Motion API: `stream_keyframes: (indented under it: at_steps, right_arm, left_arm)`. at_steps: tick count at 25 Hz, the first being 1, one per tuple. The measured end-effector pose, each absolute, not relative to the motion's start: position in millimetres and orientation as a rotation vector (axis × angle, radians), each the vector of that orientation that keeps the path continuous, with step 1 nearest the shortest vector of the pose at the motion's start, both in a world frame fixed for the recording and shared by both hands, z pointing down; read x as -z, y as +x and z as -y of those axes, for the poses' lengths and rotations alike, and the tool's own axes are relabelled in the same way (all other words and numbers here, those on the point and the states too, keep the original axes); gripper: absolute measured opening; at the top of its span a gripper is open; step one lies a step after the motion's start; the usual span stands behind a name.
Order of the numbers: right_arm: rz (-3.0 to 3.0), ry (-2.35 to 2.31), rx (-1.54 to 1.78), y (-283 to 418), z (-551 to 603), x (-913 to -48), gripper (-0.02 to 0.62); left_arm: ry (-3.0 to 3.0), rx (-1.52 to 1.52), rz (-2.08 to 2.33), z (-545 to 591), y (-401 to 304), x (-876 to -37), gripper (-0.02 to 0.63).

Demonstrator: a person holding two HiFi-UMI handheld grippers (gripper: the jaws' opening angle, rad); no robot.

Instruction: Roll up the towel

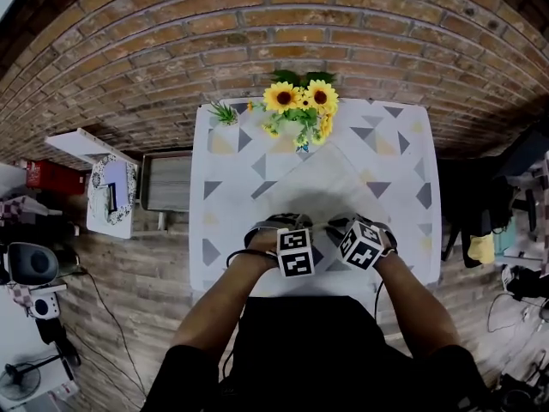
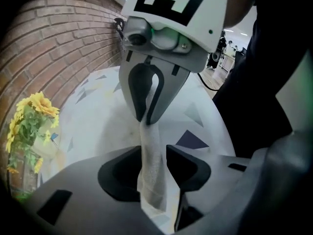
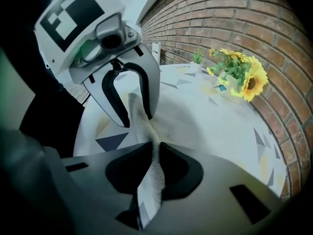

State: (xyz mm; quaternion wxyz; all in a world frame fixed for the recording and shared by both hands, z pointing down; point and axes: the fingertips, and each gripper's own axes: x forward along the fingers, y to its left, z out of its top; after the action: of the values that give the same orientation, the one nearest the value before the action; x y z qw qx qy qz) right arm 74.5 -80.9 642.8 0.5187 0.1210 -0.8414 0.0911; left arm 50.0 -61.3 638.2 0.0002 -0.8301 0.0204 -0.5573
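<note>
White towel (image 1: pixel 319 185) spread mid-surface (image 1: pixel 225 200), near edge raised at 6 o'clock. Pinched there by left gripper (image 2: pixel 152 156) fingers and, just beside, by right gripper (image 3: pixel 157 153) fingers. Sunflowers (image 1: pixel 300 101) at 12 o'clock.

This looks like a recording room dressed up as a corner of a home. Beyond the left tool (image 2: pixel 149 153) and the right tool (image 3: pixel 155 148), a small worktop (image 1: pixel 403 170) under a patterned cloth stands against a brick wall (image 1: pixel 283 24). Sunflowers (image 1: pixel 300 101) and a little green plant (image 1: pixel 225 112) sit at its far edge. The floor (image 1: pixel 146 264) is wood planks. Well to the left of the tools lie cables (image 1: pixel 107 316), a red box (image 1: pixel 51 177) and white boards (image 1: pixel 90 144). To the right there is dark gear (image 1: pixel 476 200), and farther off a bright hall with ceiling lights (image 2: pixel 239 31).
</note>
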Motion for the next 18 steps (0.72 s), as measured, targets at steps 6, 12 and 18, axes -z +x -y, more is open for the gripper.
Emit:
stream_keyframes:
  at_steps: [6,12,18]
  right_arm:
    - [2.004,0.347,-0.245,77.1,104.0,-643.3,0.074]
    - [1.989,0.414,-0.256,81.1,127.8,-646.5,0.072]
    - [2.047,0.409,-0.241,78.4,128.6,-626.4,0.084]
  left_arm:
    - [-2.611,1.771,-0.164,87.2,43.4,-640.5,0.158]
    - [-2.603,1.732,-0.213,104.4,43.4,-632.0,0.158]
    - [-2.614,1.740,-0.196,111.7,46.3,-639.5,0.156]
